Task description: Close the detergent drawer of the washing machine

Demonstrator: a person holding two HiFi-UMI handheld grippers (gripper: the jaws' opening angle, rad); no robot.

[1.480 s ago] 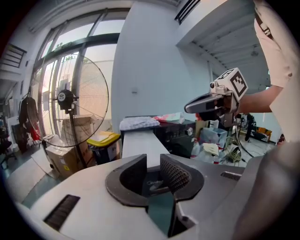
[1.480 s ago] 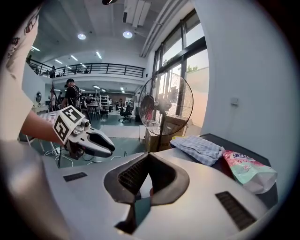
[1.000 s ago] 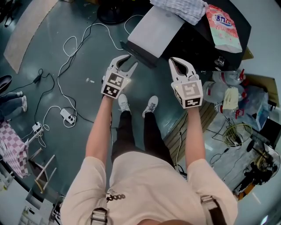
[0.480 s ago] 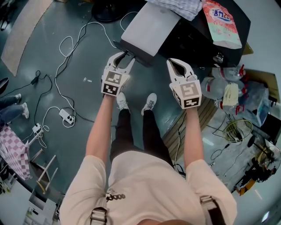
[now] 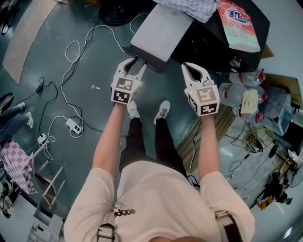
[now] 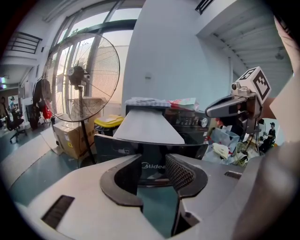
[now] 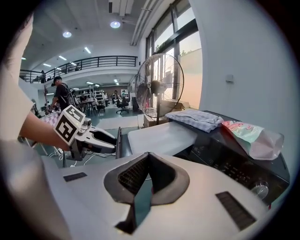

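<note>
Standing before the washing machine (image 5: 215, 45), the operator faced the detergent drawer (image 5: 158, 33), which projected fully from the cabinet at twelve o'clock in the head view, a pale flat top behind a dark front panel.

The left gripper (image 5: 135, 65) was held at the drawer's front edge with its jaws spread wide. The branded front panel showed through the gap in the left gripper view, but neither pad was seen pressing on it. The right gripper (image 5: 195, 71) hovered at one o'clock, beside the drawer and apart from it, its tips met and nothing between them.

Handling, as judged: the drawer is rigid moulded plastic, light, riding on a slide. The top is smooth and would give poor purchase. No grasp seems needed; a square push on the middle of the dark front panel should serve, since an off-centre push could skew the drawer in its guides.

On the machine's dark lid lay a folded cloth (image 5: 189, 7) at twelve o'clock and a detergent bag (image 5: 239, 26) at one o'clock.

The floor (image 5: 42, 61) was smooth grey-green, with cables (image 5: 71, 52) and a power strip (image 5: 74, 125) from nine to ten o'clock. Bags and loose clutter crowded three o'clock. The left gripper view showed a pedestal fan (image 6: 82, 79) against tall windows.
</note>
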